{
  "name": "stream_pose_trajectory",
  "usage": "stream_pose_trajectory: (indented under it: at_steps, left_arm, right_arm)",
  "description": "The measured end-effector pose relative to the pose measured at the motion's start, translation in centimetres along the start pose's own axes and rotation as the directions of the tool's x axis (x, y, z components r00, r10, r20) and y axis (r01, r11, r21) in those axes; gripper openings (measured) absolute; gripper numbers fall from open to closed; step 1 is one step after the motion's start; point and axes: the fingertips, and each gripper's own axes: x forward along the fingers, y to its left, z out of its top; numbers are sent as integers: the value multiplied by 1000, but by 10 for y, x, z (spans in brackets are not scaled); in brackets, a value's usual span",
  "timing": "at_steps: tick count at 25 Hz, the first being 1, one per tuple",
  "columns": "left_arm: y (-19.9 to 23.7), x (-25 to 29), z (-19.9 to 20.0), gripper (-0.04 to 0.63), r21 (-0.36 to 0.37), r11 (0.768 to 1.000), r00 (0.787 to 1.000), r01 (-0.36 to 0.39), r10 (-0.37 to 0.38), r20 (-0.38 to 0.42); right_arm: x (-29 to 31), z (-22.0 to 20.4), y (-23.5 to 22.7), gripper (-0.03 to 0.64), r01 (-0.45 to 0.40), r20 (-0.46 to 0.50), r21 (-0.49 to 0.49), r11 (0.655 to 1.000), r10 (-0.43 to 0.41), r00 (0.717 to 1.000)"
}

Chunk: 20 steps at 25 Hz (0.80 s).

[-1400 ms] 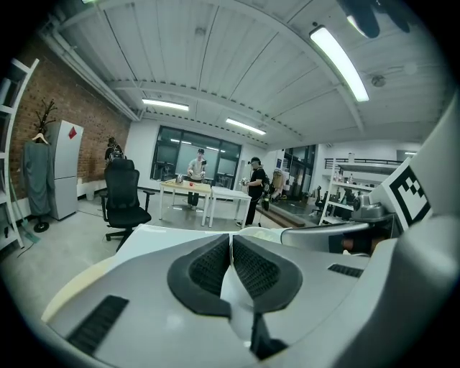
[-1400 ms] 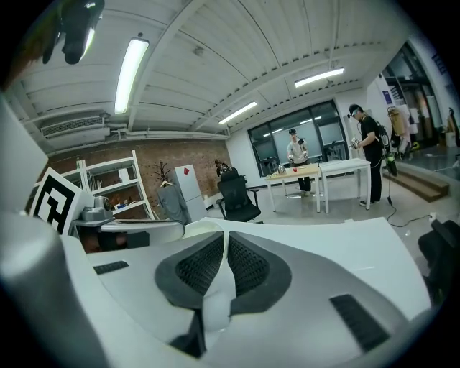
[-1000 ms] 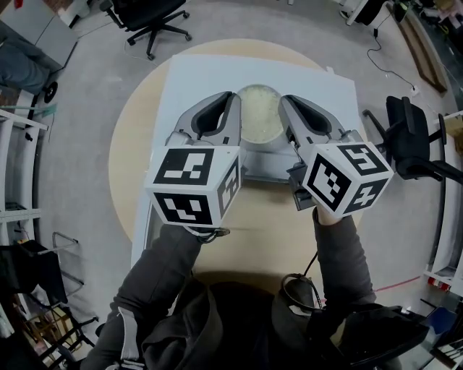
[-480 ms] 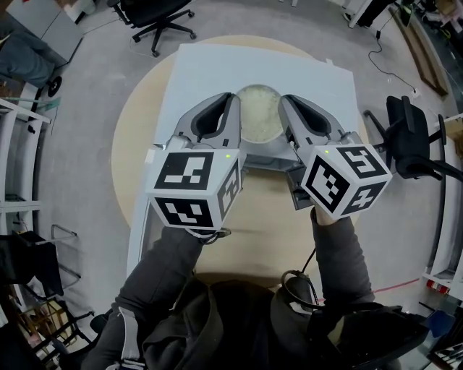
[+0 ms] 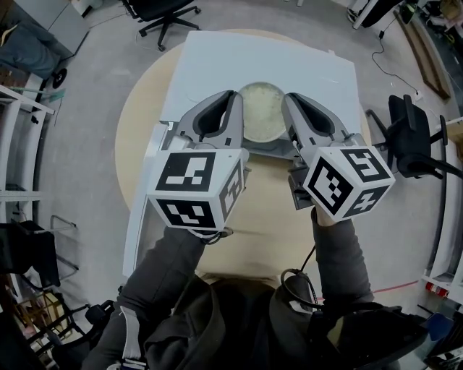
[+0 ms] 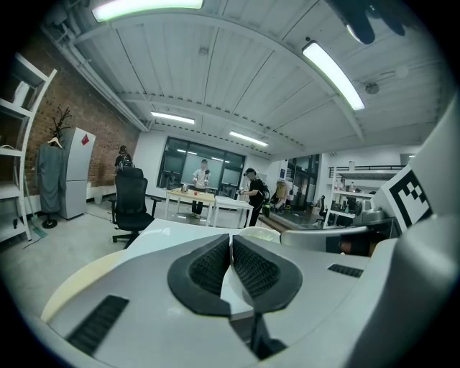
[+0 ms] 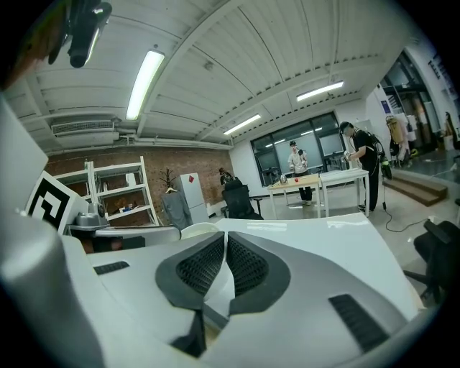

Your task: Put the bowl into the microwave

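Observation:
A white bowl (image 5: 260,112) full of pale rice hangs between my two grippers in the head view, over a big white box (image 5: 289,61) that stands on the round wooden table (image 5: 137,130). My left gripper (image 5: 236,101) pinches the bowl's left rim and my right gripper (image 5: 288,102) pinches its right rim. In the left gripper view the left gripper (image 6: 231,243) has its pads almost together with a thin white edge between them, and the bowl (image 6: 256,231) shows just to the right. The right gripper (image 7: 226,243) stands the same way, with the bowl (image 7: 198,230) to its left.
A grey part (image 5: 271,148) shows under the bowl. An office chair (image 5: 163,11) stands beyond the table and a black chair (image 5: 412,141) at the right. Metal shelves (image 5: 18,137) run along the left. People (image 7: 359,162) stand at far desks.
Both grippers keep their hold on the bowl. The white box and the table have slid a little toward the top of the head view, and less of the grey part shows under the bowl.

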Motion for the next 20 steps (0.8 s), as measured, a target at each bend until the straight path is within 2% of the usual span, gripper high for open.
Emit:
stream_pose_trajectory:
  at_steps: [8,20]
  left_arm:
    - [-4,-33,-9,21,-4,1000,1000,-17,17,12]
    - [1,-77,-43,21,-19,997,998,-70,70,4]
  right_arm:
    - [-20,-13,22,21,-10,7,5,1000,10,1000]
    - [-38,-52,55,21,-51,-10,18,999,51,999]
